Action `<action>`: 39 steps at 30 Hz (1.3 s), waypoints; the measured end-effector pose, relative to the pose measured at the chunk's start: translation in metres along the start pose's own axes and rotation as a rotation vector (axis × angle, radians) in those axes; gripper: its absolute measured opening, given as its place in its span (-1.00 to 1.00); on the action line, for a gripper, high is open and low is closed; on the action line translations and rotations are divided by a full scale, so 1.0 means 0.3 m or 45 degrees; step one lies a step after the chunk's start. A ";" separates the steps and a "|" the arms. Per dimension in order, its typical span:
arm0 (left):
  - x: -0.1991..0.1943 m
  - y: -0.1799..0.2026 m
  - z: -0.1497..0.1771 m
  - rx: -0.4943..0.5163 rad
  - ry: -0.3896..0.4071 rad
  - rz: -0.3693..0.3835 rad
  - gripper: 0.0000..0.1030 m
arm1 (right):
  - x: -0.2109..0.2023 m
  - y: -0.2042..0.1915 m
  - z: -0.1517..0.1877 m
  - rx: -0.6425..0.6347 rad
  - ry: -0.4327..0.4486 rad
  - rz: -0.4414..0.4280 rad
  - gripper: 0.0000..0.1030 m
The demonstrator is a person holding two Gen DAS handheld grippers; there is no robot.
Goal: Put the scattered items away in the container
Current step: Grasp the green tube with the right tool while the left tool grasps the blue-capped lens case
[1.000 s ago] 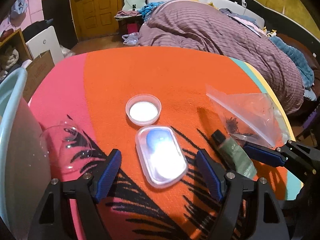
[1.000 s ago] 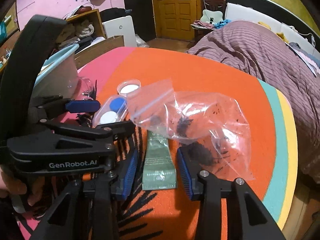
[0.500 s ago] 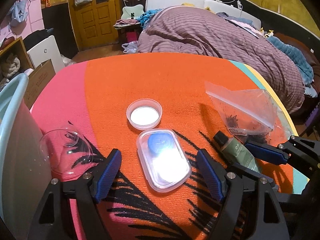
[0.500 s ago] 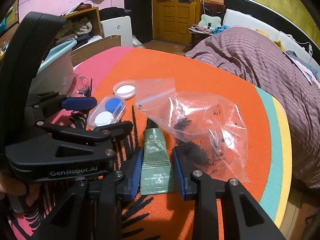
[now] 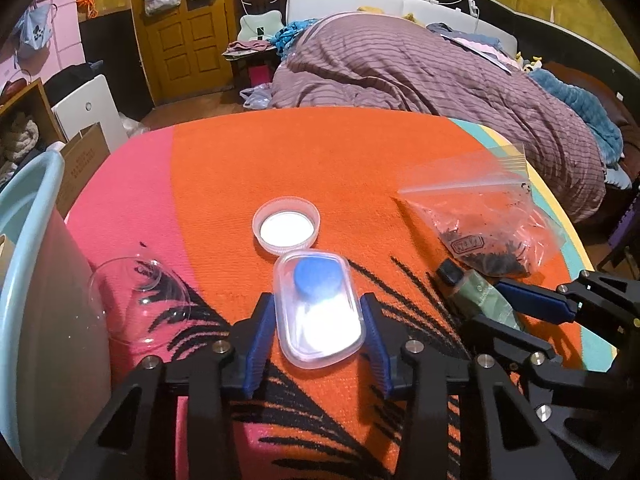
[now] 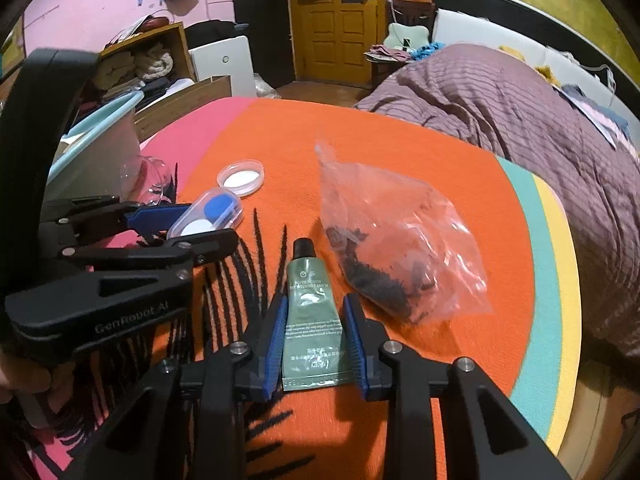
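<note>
A clear plastic case with a blue and a white disc inside lies on the orange cloth, and my left gripper is shut on its long sides. My right gripper is shut on the lower part of a green tube with a black cap, which lies flat. A zip bag of dark dried bits rests just right of the tube. Beyond the case sits a round white lid. The light blue basin stands at the far left edge.
A clear glass dish lies tipped against the basin's wall. The table's cloth is orange with pink, teal and yellow bands. A bed with a striped purple cover lies beyond the table. Cardboard and shelves stand at the left.
Both grippers have narrowed from wide open. The left fingers now touch the clear case and the right fingers touch the green tube. The bag has shifted to the right of the tube.
</note>
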State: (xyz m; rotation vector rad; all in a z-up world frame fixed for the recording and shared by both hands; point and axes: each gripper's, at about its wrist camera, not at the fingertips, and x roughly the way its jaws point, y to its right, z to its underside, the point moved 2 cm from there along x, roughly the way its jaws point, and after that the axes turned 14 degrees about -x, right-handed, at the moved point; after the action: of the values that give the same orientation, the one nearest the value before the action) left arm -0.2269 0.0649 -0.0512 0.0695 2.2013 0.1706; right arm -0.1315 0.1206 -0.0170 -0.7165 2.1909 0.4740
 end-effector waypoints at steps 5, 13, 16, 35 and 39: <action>-0.033 -0.008 0.023 -0.004 -0.022 0.017 -0.11 | -0.049 0.008 0.033 0.053 -0.012 0.006 -0.41; -0.130 -0.013 0.089 0.021 -0.026 0.039 -0.11 | -0.157 -0.023 0.058 0.063 0.000 0.033 -0.46; -0.173 -0.017 0.111 0.028 -0.021 0.050 -0.11 | -0.186 -0.053 0.077 0.060 -0.011 0.035 -0.46; -0.234 -0.072 0.267 0.026 -0.095 0.048 -0.11 | -0.222 -0.161 0.192 0.050 -0.110 0.005 -0.46; -0.224 -0.079 0.266 0.026 -0.104 0.043 -0.11 | -0.192 -0.157 0.183 0.033 -0.120 0.018 -0.46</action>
State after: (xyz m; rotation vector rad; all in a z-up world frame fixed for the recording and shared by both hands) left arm -0.1224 0.0416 -0.0480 0.1230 2.1218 0.1615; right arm -0.0398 0.1332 -0.0127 -0.6524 2.1111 0.4762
